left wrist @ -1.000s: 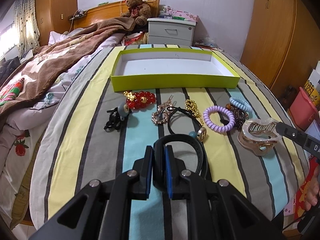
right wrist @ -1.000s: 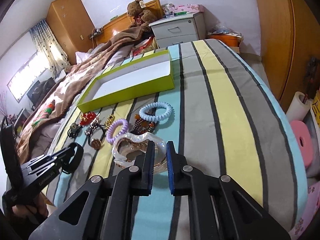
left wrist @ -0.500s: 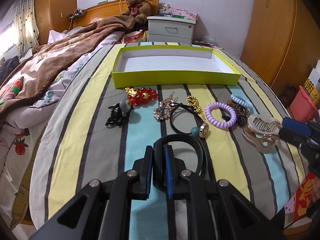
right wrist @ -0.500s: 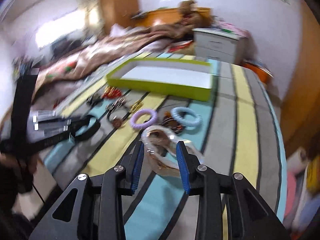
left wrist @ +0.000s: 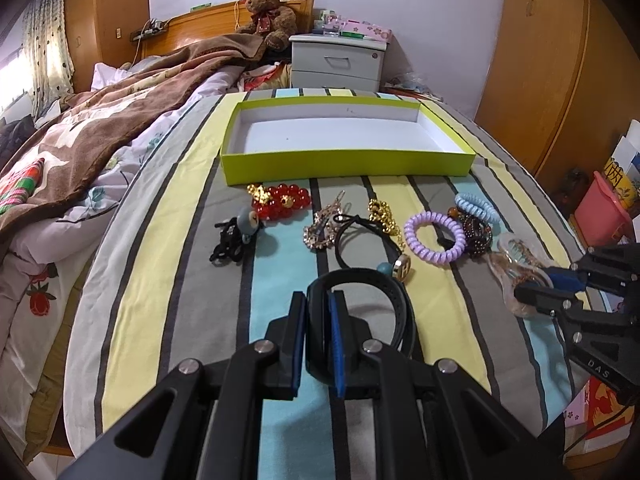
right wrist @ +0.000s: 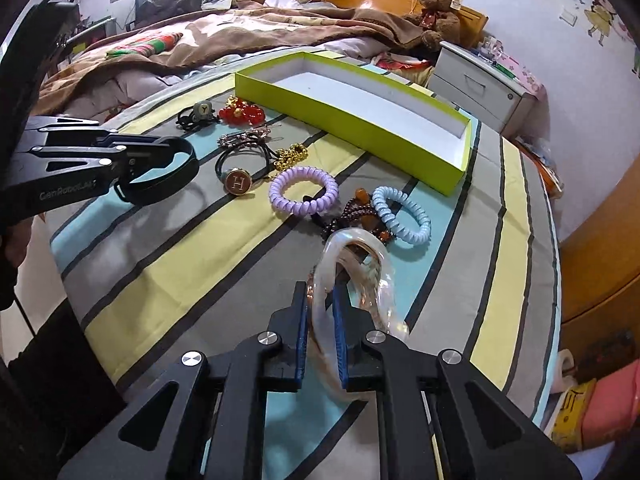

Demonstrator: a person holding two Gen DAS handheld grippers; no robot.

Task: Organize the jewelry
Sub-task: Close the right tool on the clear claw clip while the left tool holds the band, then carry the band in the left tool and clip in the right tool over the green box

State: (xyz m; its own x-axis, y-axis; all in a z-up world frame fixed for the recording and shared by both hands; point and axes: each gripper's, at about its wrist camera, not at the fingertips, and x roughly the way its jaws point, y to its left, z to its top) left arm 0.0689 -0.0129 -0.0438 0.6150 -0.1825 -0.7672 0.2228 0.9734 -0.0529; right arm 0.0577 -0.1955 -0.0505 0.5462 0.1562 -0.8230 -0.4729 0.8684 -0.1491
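We hold the left claw (left wrist: 318,320) clamped on a black band (left wrist: 394,300), its pads pinching one side of the loop while the rest curves over the striped cover (left wrist: 168,240) of the bed. The right claw (right wrist: 322,312) is closing, with the clear hair clip (right wrist: 360,264) between its pads; in the left view that clip (left wrist: 516,264) sits at the right end of the row, the claw tips over its near side.

Between the two claws and the green box (left wrist: 348,166) lies the rest of the jewelry, so a loose row of pieces stands in the way of the box. From left to right we see a black tie (left wrist: 236,236) with a grey charm, red beads (left wrist: 286,200), a rhinestone clip (left wrist: 324,228), a thin black cord (left wrist: 360,236) with a round H charm (right wrist: 238,182), a gold chain (left wrist: 384,216), a purple coil (left wrist: 434,236), dark beads (left wrist: 478,234) and a blue coil (left wrist: 476,206). The blue coil overlaps the dark beads, and the cord crosses the rhinestone clip. The box is open, white inside.

A brown blanket (left wrist: 120,120) covers the bed's left part; a teddy bear (left wrist: 266,8) sits at the headboard beside a white nightstand (left wrist: 338,60).

The near part of the band hides behind our left claw, and the clip's lower part is blurred under the right pads. The hand on the left claw is cut off at the edge of the right view.
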